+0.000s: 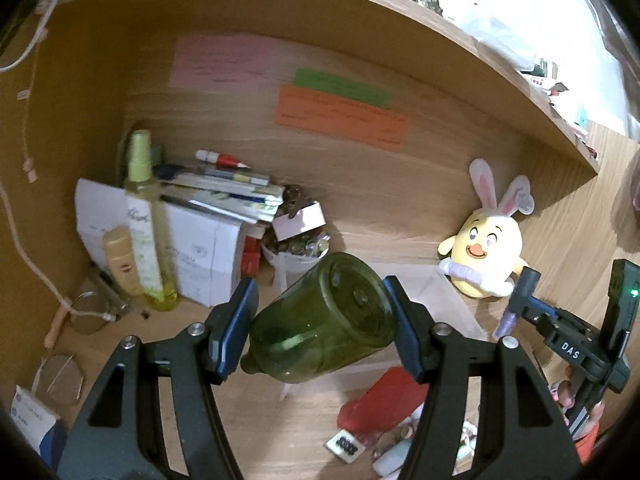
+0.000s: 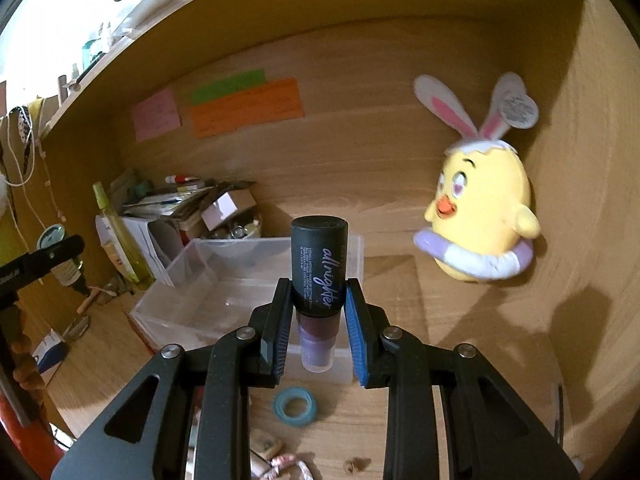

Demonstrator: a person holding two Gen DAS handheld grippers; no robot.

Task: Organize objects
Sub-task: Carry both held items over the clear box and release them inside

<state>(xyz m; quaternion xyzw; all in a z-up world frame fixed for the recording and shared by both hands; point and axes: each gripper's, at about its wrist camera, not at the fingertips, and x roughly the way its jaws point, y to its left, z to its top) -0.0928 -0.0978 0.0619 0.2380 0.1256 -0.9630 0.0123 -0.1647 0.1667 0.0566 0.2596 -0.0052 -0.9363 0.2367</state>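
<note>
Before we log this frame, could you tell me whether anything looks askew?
Yes: the green bottle in the left claw is tipped on its side, base facing the camera. The black-capped spray bottle in the right claw stands upright.

Plush chick, coloured wall notes

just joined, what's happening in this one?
Desk tidy-up, mid-carry. The left gripper is clamped on a green bottle, held tipped with its base toward the shelf back. The right gripper grips a small dark spray bottle labelled "all nighter", cap up, in front of a clear plastic bin that looks empty. Neither item is set down yet. A yellow chick plush sits to the right; boxes and bottles crowd the back-left corner.
</note>
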